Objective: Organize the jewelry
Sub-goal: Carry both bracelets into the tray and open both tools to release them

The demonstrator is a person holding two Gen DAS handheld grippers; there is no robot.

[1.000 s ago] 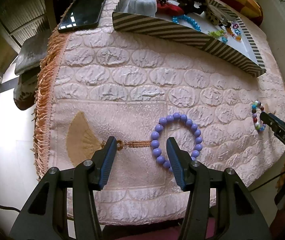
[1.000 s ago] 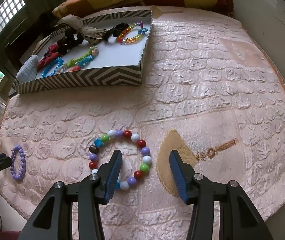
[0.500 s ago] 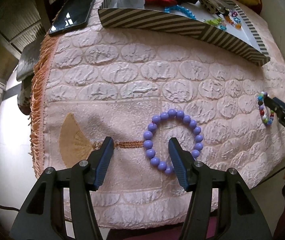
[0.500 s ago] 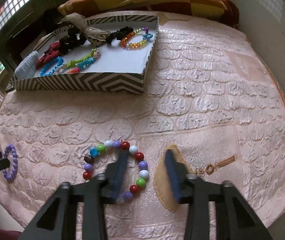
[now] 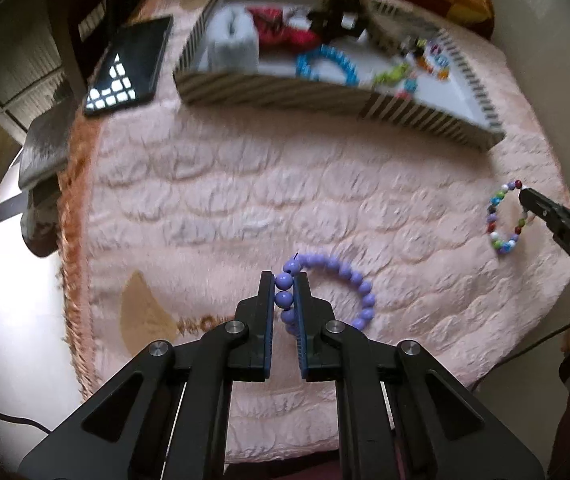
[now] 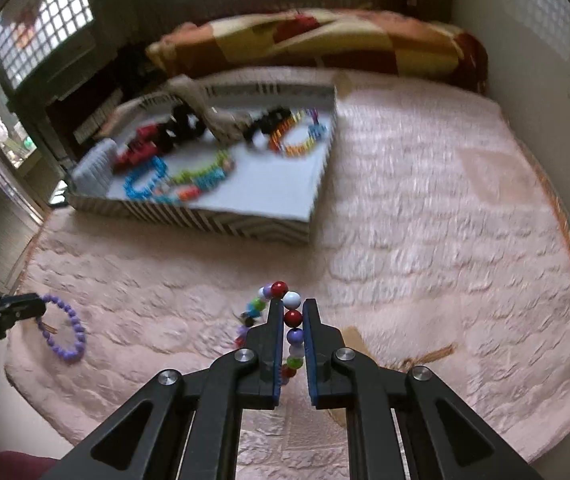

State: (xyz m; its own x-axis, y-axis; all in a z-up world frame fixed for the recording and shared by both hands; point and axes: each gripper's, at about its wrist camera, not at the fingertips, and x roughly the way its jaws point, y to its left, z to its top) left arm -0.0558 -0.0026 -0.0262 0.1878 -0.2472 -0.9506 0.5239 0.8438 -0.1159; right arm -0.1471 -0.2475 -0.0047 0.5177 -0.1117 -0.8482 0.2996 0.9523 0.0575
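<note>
With the left gripper (image 5: 285,296) closing on the purple bracelet (image 5: 337,280) and the right gripper (image 6: 293,320) clenched on the multicoloured bracelet (image 6: 281,320), both wanted a slow, level carry; the striped box (image 6: 213,220), upper left of the right view, looked crowded.

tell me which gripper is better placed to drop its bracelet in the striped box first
Left, marginally. Both grippers already pinch bracelets: left gripper the purple bracelet, right gripper the multicolored bracelet. The striped box lies straighter ahead.
</note>
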